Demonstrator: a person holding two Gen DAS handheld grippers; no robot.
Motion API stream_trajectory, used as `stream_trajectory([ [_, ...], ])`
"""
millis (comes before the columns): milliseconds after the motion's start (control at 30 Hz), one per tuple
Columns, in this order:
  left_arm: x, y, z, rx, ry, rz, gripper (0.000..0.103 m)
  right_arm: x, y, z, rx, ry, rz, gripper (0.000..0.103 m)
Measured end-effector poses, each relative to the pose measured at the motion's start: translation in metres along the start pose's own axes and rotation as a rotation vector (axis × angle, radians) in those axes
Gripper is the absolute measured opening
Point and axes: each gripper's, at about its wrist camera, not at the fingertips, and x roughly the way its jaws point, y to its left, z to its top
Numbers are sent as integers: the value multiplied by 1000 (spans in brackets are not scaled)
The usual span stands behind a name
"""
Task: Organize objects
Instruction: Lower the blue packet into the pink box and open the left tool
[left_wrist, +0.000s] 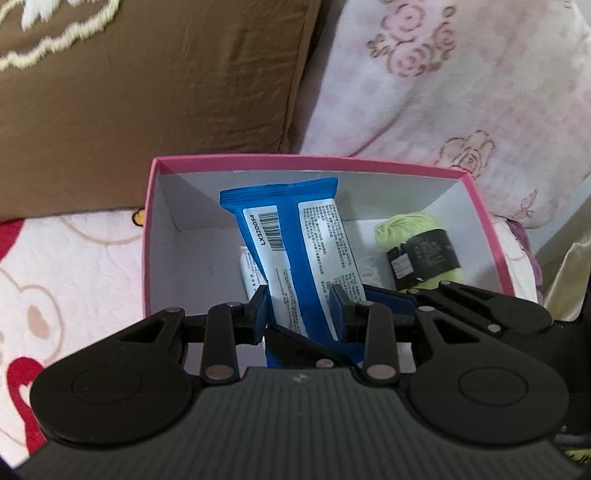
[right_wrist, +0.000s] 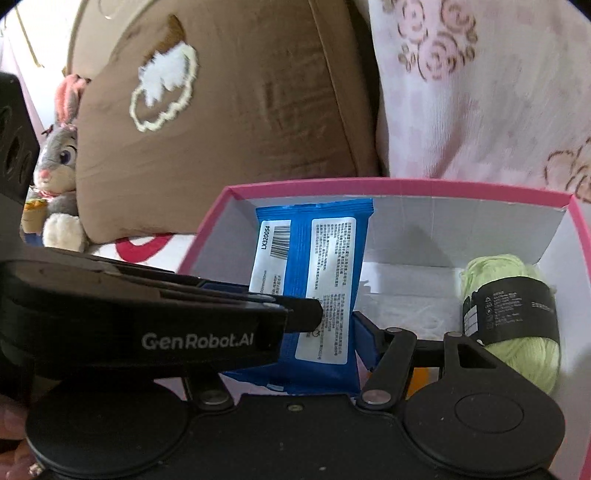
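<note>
A blue packet with white labels stands tilted inside a pink box with white walls. My left gripper has its blue pads on both sides of the packet's lower part and is shut on it. The packet and the box also show in the right wrist view, with the left gripper's body across it from the left. My right gripper holds the packet's lower end between its jaws; only its right finger shows. A ball of pale green yarn with a black band lies at the box's right side.
A small white item lies in the box behind the packet. The box sits on a pink patterned bedcover. A brown cushion and a pink floral blanket rise behind it. A plush rabbit sits at far left.
</note>
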Motion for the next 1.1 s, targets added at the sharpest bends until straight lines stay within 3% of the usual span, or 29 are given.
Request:
stream_trajectory([
  [200, 12, 7, -3, -7, 19, -37, 29, 14, -3, 6, -30, 63, -10, 70],
  [333, 10, 0, -3, 22, 3, 12, 29, 13, -1, 3, -20, 70, 7, 70],
  [567, 19, 7, -1, 0, 5, 73, 23, 3, 1, 0, -89, 19, -72, 70],
  [767, 8, 4, -4, 25, -10, 92, 22, -42, 6, -18, -90, -52, -35, 70],
  [1100, -53, -14, -30, 19, -17, 68, 23, -115, 16, -43, -133, -133, -54, 71],
])
